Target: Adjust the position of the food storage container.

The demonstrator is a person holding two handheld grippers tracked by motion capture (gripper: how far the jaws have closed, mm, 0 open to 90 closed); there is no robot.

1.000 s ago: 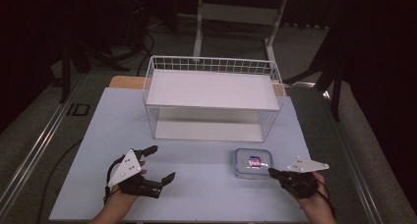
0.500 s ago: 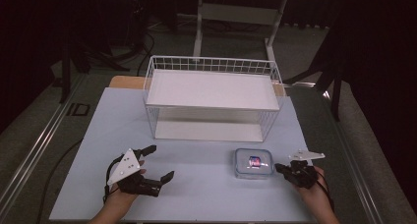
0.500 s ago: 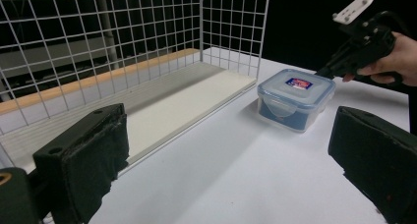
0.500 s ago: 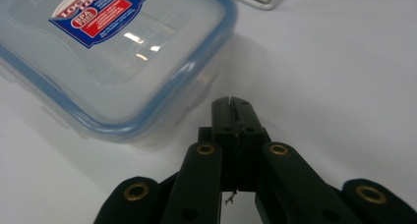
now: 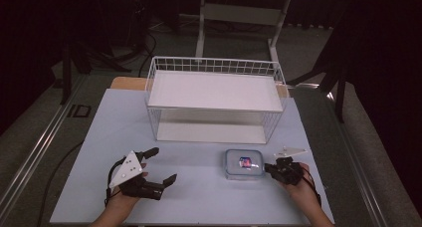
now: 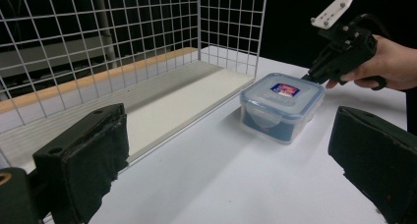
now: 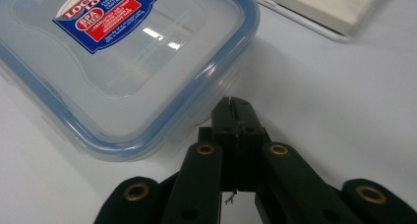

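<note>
At the desk's [image 5: 199, 197] near edge, the left gripper [image 5: 159, 167] rests with its jaws spread wide, holding nothing. To its right, the right gripper [image 5: 271, 168], jaws pressed together and empty, points its tip at the side of a clear lidded food container [image 5: 244, 164] with a blue seal. Beyond stands a white wire basket [image 5: 215, 103].

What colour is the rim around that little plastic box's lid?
Blue, around the clear plastic lidded box; the right gripper view shows it best.
</note>
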